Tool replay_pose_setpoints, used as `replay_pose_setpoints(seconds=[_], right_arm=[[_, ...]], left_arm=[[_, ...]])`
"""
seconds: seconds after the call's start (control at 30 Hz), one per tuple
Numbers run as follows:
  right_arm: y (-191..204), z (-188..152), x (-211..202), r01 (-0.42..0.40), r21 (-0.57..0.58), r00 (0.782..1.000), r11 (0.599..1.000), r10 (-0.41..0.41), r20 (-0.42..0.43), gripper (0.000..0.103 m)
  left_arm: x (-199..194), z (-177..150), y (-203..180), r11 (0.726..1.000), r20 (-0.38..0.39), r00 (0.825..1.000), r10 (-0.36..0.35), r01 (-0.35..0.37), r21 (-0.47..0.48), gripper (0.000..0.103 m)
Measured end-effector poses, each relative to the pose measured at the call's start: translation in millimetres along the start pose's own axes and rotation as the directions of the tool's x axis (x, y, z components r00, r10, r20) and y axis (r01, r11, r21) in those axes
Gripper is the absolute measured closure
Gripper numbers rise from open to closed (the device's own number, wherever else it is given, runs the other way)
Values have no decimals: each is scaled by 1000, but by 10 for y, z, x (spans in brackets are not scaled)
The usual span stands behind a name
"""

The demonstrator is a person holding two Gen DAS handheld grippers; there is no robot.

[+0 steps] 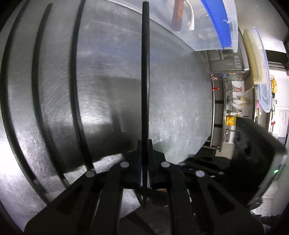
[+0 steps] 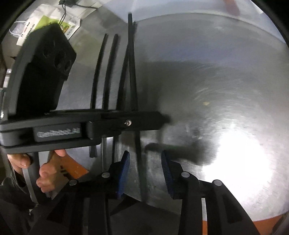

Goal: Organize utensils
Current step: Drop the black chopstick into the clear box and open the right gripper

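Observation:
My left gripper (image 1: 145, 144) is shut on a black chopstick (image 1: 145, 72), which runs straight ahead over the steel table (image 1: 171, 94). Three more black chopsticks (image 1: 76, 90) lie side by side on the table to its left. In the right wrist view, my right gripper (image 2: 145, 159) is open with its blue pads (image 2: 124, 173) apart, just above the near end of the held chopstick (image 2: 131, 72). The left gripper (image 2: 159, 120) crosses that view from the left, clamped on this chopstick. The other chopsticks (image 2: 108, 72) lie beside it.
A clear plastic bin (image 1: 207, 27) with a blue lid stands at the far end of the table, a brown-handled utensil (image 1: 178, 16) inside. Stacked lids (image 1: 258, 59) sit beyond it. The table's right edge (image 1: 210, 117) drops to a kitchen floor area. A paper bag (image 2: 45, 23) shows far left.

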State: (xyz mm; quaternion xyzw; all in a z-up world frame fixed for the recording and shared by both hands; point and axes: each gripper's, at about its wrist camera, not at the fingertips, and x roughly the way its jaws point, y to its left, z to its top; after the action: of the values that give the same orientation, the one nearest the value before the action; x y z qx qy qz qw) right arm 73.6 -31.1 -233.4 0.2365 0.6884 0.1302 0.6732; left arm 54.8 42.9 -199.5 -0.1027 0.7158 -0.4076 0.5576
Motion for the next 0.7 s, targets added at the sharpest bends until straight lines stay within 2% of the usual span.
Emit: replay_pose_setpoints(seconds=[0.03, 0.13, 0.23, 0.37, 0.43, 0.5, 0.57, 0.63, 0.7], right_arm=[[11, -2, 29, -22, -4, 1000, 1000, 22, -11, 94], [55, 13, -64, -32, -24, 999, 999, 32, 14, 95], [185, 44, -503, -50, -66, 994, 997, 57, 95, 96], [346, 304, -1409, -37, -140, 959, 989, 75, 273, 96], [426, 586, -1849, 24, -182, 933, 983, 44, 358, 96], [486, 858, -2102, 92, -213, 914, 973, 3, 406, 96], [520, 1258, -2318, 148, -225, 898, 963, -36, 438, 96], [504, 1726, -2412, 192, -238, 899, 952, -74, 432, 96], [453, 2041, -2347, 192, -240, 915, 952, -86, 394, 96]], left_arm=[[-20, 8, -41, 1000, -1, 1000, -7, 7, 7, 98], [-120, 35, -217, 999, 8, 1000, 5, -6, 52, 98], [-422, 117, -629, 987, 63, 998, -18, 8, 158, 98], [-1042, 491, -1386, 938, 184, 979, -88, 19, 346, 98], [-1283, 752, -1694, 913, 243, 965, -97, -11, 407, 97], [-1534, 1130, -1975, 895, 300, 948, -105, -41, 443, 97], [-1704, 1493, -2123, 897, 336, 936, -101, -60, 438, 97], [-1805, 1840, -2146, 908, 354, 932, -80, -79, 411, 97], [-1804, 2250, -2036, 931, 343, 938, -42, -87, 354, 97]])
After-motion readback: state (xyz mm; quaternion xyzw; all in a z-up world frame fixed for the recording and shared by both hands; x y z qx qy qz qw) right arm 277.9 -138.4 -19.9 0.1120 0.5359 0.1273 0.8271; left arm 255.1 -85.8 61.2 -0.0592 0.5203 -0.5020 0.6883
